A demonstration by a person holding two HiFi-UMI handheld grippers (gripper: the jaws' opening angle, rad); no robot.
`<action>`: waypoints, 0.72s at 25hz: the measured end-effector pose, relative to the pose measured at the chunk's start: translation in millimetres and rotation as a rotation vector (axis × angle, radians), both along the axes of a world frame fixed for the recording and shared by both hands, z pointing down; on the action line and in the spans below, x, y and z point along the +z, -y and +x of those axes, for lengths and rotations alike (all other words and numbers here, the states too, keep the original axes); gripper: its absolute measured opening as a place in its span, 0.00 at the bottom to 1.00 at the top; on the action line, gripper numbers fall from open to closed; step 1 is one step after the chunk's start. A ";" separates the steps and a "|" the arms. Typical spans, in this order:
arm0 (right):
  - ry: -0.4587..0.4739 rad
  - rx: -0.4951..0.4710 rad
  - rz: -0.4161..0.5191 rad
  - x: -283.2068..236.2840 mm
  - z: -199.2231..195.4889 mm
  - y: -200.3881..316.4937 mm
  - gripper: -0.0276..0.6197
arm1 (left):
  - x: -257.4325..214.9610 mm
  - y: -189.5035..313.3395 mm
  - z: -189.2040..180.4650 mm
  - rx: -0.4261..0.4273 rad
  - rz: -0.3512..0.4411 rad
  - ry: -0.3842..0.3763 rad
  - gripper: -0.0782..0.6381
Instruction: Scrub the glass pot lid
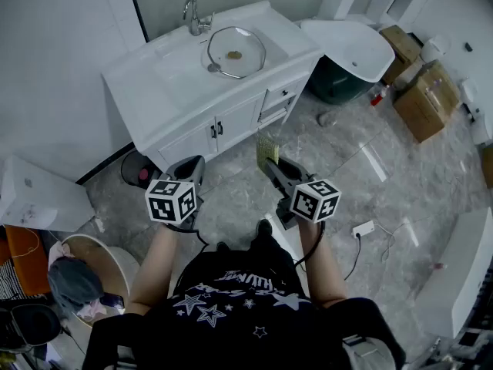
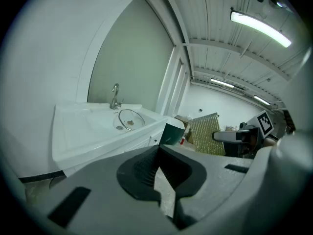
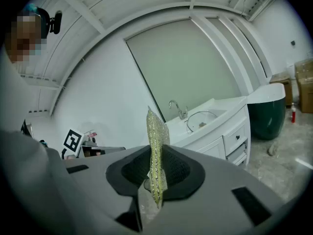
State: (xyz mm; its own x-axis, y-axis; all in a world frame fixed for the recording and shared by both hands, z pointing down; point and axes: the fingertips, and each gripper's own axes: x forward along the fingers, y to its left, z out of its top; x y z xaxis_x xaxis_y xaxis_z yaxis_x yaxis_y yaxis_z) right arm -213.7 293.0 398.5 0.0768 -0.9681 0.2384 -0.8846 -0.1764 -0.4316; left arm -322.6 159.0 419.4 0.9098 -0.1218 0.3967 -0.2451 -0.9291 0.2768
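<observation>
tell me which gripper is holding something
The right gripper: its jaws are clamped on a glittery yellow-green scouring pad. The left gripper has its jaws closed with nothing between them.

**Setting: a mock-up washroom corner in a storage-like room.** A white vanity cabinet (image 1: 192, 126) with a moulded sink (image 1: 275, 46) and a chrome tap (image 1: 194, 15) stands against a plain wall. Just beside it is a freestanding bathtub (image 1: 350, 46), white inside and dark green outside. Cardboard boxes (image 1: 426, 99) and a loose power strip (image 1: 363, 228) lie on the marble-pattern floor (image 1: 370, 168). Strip lights (image 2: 259, 27) run along a panelled ceiling (image 2: 215, 23).
</observation>
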 end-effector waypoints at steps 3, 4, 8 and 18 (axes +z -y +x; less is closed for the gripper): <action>0.005 0.001 -0.007 4.3 -1.4 -3.6 0.14 | 6.2 -3.8 -2.8 -0.004 -0.014 0.006 0.12; 0.007 0.000 -0.007 4.8 -1.9 -4.7 0.14 | 7.5 -5.3 -3.8 -0.005 -0.018 0.007 0.12; 0.014 -0.003 -0.006 3.0 -3.9 -4.5 0.14 | 8.8 -8.3 -6.1 -0.006 -0.028 0.012 0.12; 0.009 -0.015 -0.023 4.9 -14.3 1.3 0.14 | 19.5 -6.2 -19.4 -0.024 -0.058 0.020 0.12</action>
State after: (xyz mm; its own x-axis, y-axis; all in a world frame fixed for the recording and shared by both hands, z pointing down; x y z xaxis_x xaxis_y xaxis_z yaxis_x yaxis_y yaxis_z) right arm -228.0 291.7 403.4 0.0600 -0.9636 0.2607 -0.8834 -0.1728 -0.4356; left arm -342.0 165.1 438.9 0.8985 -0.1200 0.4222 -0.2737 -0.9052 0.3252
